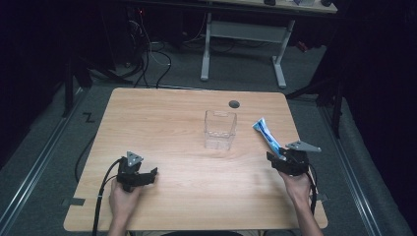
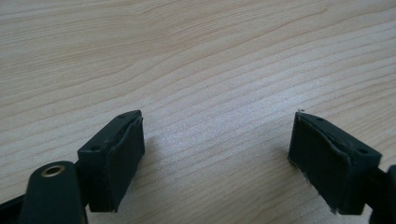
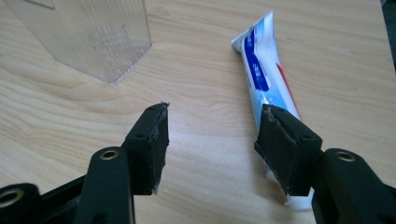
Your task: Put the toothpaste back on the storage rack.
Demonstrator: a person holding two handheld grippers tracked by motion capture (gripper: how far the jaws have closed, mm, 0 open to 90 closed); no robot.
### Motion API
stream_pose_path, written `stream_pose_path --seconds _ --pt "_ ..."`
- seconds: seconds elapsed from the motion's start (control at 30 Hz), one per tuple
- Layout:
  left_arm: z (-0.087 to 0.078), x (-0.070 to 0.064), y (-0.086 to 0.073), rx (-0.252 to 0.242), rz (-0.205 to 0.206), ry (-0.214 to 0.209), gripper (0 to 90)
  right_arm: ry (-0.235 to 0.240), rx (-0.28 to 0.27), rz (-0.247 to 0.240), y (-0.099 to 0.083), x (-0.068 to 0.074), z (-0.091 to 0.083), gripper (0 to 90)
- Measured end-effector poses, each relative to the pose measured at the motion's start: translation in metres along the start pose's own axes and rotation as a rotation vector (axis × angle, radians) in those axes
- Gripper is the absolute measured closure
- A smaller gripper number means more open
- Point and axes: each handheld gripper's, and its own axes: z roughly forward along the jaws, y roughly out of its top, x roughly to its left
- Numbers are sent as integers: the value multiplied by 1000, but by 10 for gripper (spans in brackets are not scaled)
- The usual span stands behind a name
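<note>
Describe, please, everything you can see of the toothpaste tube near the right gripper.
The toothpaste tube lies flat on the wooden table, right of the clear plastic container. It looks like soft plastic, white with blue and some red print. Its flat crimped end points away from the person; its white cap end sits behind one jaw of the open right gripper, not clamped.

The toothpaste tube's [image 3: 261, 65] cap end is hidden behind 1 jaw of the right gripper [image 3: 212, 144]; its print is unreadable.
</note>
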Motion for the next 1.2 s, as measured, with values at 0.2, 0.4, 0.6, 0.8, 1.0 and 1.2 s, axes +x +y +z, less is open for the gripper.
stream_pose_path --seconds 0.2,0.4,0.6,0.8,1.0,1.2 --pt "0 0 0 0 0 0 187 -11 2 -30 16 2 -1 432" --pt "0 0 0 2 1 -1 187 -15 9 -41 26 2 4 451" --pt "0 0 0 1 1 -1 187 -47 7 -73 38 6 5 471" --pt "0 0 0 0 1 -1 187 -77 -14 -80 56 4 5 475" --pt "0 0 0 0 1 -1 187 -82 5 -93 72 -2 9 521" --pt "0 0 0 0 1 -1 187 -85 38 -131 86 0 21 513"
